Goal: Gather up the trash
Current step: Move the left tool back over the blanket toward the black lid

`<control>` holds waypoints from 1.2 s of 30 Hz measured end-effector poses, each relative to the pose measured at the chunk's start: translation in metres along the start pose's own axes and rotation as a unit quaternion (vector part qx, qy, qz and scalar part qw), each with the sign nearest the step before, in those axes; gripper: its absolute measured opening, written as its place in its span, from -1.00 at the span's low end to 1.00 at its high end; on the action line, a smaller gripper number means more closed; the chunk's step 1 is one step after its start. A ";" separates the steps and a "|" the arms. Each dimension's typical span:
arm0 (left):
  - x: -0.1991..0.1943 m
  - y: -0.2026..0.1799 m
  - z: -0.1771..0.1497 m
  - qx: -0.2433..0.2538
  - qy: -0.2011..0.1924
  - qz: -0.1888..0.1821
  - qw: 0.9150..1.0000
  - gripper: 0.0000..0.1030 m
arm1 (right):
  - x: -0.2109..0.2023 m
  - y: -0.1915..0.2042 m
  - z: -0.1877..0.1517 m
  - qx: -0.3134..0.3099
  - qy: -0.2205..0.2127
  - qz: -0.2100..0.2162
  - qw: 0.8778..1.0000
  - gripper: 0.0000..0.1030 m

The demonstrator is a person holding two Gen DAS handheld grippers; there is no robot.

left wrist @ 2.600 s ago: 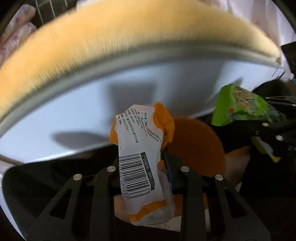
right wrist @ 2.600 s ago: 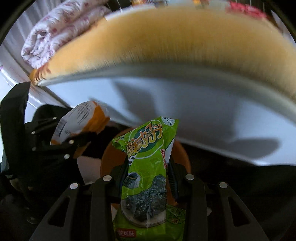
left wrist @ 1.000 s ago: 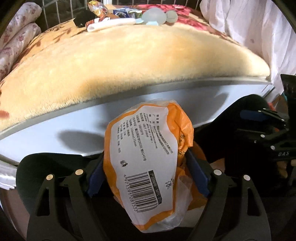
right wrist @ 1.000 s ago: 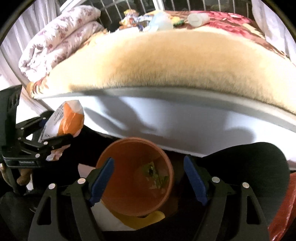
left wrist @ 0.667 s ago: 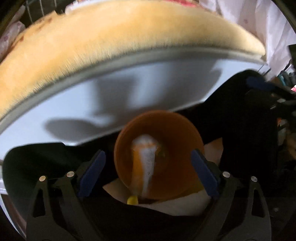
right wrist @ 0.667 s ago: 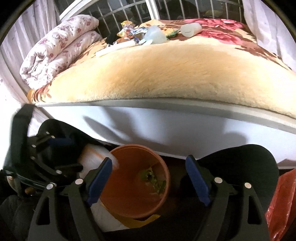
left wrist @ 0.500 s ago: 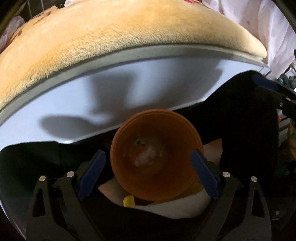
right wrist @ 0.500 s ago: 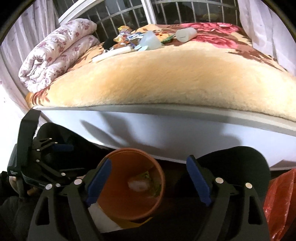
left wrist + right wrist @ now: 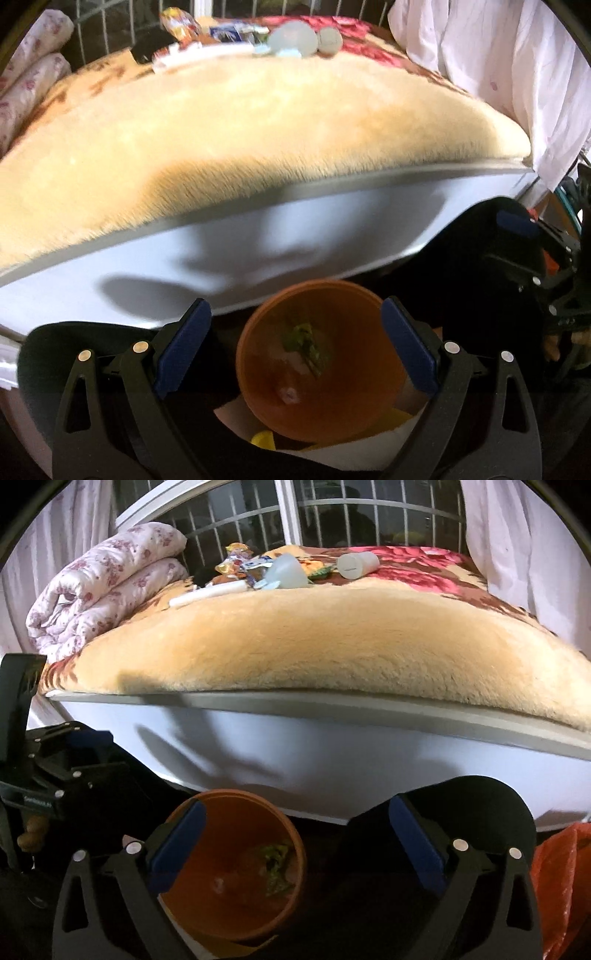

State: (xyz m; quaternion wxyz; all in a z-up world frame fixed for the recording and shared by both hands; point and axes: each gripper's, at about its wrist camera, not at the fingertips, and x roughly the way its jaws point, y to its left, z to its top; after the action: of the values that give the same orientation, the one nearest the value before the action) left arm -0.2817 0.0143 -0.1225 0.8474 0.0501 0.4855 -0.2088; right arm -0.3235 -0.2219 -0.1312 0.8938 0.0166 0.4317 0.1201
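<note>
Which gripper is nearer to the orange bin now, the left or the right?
Left. The left gripper hangs open with the orange bin centred between its fingers; the right gripper, also open, sits off to the bin's right side.

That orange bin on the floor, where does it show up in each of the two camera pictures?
Left wrist: orange bin sits bottom centre, between the open left gripper's fingers.
Right wrist: bin is bottom left, behind the open right gripper's left finger.
Shared landmark: the green wrapper inside it.
</note>
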 end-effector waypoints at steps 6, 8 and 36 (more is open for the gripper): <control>-0.015 0.010 0.011 -0.010 -0.029 0.020 0.999 0.76 | -0.014 -0.005 0.010 0.005 -0.040 -0.008 0.999 0.90; -0.021 0.016 0.019 -0.013 -0.039 0.030 0.999 0.76 | -0.018 -0.010 0.015 0.007 -0.049 -0.013 0.999 0.90; 0.056 0.153 0.245 -0.216 -0.027 0.013 0.976 0.77 | 0.023 -0.041 0.042 0.079 -0.025 0.031 0.996 0.90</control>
State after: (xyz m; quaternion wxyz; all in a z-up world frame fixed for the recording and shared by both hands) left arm 0.0007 0.0652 -0.0599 0.8535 -0.1336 0.4957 -0.0891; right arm -0.2692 -0.2534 -0.1281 0.8961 0.1031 0.4167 0.1126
